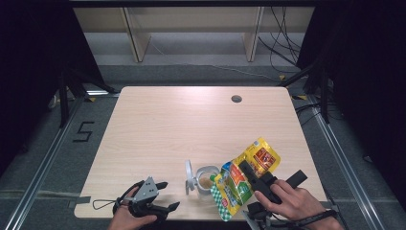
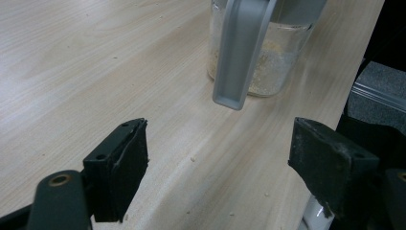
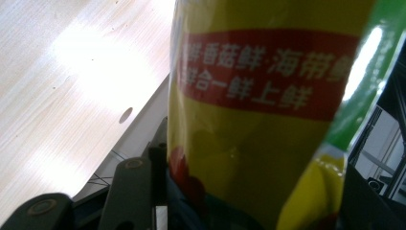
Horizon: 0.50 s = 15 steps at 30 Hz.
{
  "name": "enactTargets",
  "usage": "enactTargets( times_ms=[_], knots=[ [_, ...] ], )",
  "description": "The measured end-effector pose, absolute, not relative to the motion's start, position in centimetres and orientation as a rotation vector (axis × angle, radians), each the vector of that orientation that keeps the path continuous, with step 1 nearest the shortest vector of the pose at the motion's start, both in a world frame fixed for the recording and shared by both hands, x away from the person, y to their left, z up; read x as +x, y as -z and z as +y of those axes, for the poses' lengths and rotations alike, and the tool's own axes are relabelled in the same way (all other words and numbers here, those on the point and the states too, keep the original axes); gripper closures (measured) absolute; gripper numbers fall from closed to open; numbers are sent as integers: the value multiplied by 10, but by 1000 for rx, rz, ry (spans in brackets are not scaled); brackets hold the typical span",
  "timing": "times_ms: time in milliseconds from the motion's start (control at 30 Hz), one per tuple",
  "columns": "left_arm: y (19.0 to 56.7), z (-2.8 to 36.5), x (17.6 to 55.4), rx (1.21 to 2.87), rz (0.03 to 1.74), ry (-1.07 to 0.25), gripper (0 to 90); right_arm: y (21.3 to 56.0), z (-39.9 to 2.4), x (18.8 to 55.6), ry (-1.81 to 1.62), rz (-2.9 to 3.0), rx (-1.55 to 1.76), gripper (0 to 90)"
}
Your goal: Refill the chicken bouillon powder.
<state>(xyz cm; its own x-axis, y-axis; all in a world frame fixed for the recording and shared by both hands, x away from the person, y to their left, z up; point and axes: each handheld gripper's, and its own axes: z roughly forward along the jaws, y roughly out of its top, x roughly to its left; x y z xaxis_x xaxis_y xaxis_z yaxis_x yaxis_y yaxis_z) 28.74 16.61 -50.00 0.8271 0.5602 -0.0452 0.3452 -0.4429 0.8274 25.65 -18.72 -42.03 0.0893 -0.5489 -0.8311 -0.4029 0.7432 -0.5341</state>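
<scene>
At the bench's near edge, a yellow pouch point(image 1: 244, 177) is clamped in the right tool point(image 1: 253, 173), tilted over the part-filled jar point(image 1: 207, 178); pouring is judged unfinished; the left tool point(image 1: 168, 195) is held open, empty

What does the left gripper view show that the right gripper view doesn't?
Left gripper view: the glass jar holding pale powder, its grey lid hanging open in front, and the left gripper open, nothing between its jaws. Right gripper view: the yellow pouch with a red band of Chinese print, clamped in the right gripper. Both: the light wooden table.
</scene>
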Motion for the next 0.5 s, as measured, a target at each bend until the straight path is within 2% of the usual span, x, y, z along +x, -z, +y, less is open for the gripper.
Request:
enactTargets(
  times_ms=[500],
  knots=[
    [501, 165, 286, 2054, 692, -266, 207, 419, -187, 257, 126, 1530, -815, 534]
  ],
)
